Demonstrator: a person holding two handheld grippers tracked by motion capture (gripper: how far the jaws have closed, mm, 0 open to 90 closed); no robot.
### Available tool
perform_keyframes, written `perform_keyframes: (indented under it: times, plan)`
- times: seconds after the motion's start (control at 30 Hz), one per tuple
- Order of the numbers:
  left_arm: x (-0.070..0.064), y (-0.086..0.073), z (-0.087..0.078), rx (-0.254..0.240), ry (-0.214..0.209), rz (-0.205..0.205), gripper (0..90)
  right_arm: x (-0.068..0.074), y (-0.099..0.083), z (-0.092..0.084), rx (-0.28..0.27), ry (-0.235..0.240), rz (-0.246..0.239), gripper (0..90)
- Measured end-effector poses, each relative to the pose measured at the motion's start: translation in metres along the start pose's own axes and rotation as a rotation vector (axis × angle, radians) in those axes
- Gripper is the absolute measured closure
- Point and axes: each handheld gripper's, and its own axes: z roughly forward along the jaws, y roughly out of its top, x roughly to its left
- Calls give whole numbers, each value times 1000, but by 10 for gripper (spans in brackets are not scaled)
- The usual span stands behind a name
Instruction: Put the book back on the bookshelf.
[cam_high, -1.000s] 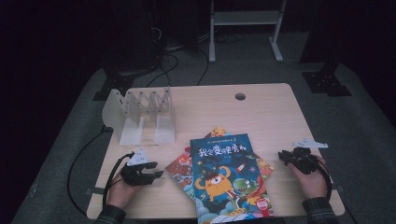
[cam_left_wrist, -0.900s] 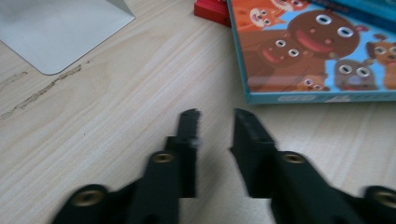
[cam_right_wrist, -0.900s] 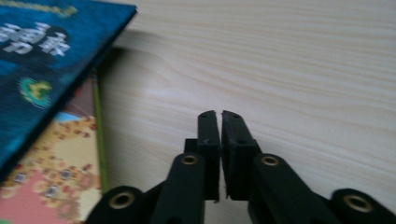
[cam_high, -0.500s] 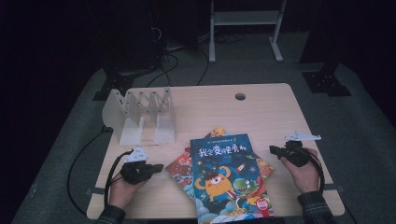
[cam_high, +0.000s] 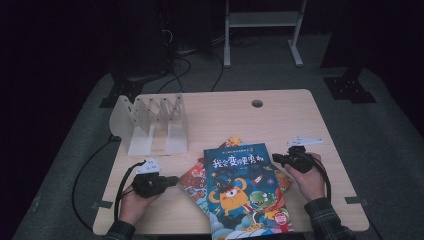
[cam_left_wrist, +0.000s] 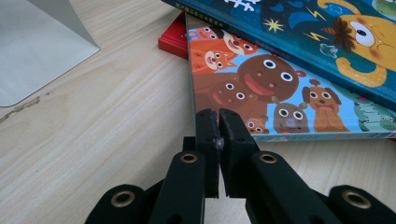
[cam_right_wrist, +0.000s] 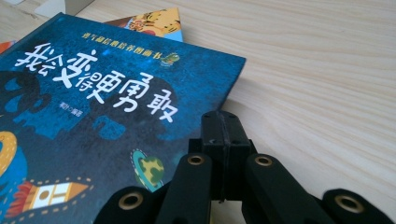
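A blue picture book (cam_high: 245, 192) tops a small stack of books at the table's front middle. A book with cartoon animals (cam_left_wrist: 261, 93) and a red one (cam_left_wrist: 172, 39) stick out from under its left side, and an orange one (cam_right_wrist: 149, 21) at its far end. My left gripper (cam_high: 172, 181) lies on the table left of the stack. Its tips (cam_left_wrist: 218, 116) are shut with nothing between them, just short of the animal book's edge. My right gripper (cam_high: 276, 159) is shut and empty, and its tips (cam_right_wrist: 222, 119) are at the blue book's (cam_right_wrist: 93, 116) right edge.
A white file rack (cam_high: 152, 122) with several dividers stands at the table's left back, its base (cam_left_wrist: 37, 51) near my left gripper. A cable hole (cam_high: 257, 103) sits in the bare wooden table (cam_high: 225, 120) behind the books. Cables trail off the left edge.
My right gripper has moved left, from the table's right side up to the blue book's right edge. The left gripper has stayed almost where it was.
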Motion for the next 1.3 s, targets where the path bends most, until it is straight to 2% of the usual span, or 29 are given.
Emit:
perform_keyframes:
  times: [0.1, 0.2, 0.3, 0.47, 0.67, 0.87, 0.9, 0.93, 1.07, 1.17, 1.23, 1.3]
  plan:
    - [-1, 0, 0, -1, -4, 0, 857, 2, 2, 5, 9, 9, -2, 898]
    - [-1, 0, 1, -1, -6, 1, 850, 3, 3, 9, 18, -7, -12, 897]
    - [-1, 1, 1, -3, -10, 0, 846, 1, 5, 12, 12, 8, 6, 898]
    - [-1, 1, 2, -2, -8, 6, 834, 6, 10, 19, 11, 27, -1, 898]
    - [-1, 1, 1, -8, -3, 3, 825, 16, 17, 27, 29, 54, -36, 898]
    - [0, 1, 0, -10, -2, 3, 824, 21, 22, 31, 27, 82, -49, 898]
    - [0, 1, 0, -10, -2, 2, 824, 22, 23, 32, 24, 91, -47, 898]
    - [0, 1, 0, -10, -2, 1, 820, 27, 25, 35, 27, 144, -47, 898]
    - [0, 1, -1, -13, -2, -1, 810, 35, 27, 36, 34, 124, -86, 898]
    - [1, 2, 0, -12, -2, -8, 775, 33, 27, 34, 27, 122, -77, 897]
    - [2, 3, 1, -7, -2, -15, 720, 30, 26, 32, 18, 120, -73, 895]
    - [3, 6, 2, -2, -1, -13, 658, 30, 25, 29, 11, 118, -68, 839]
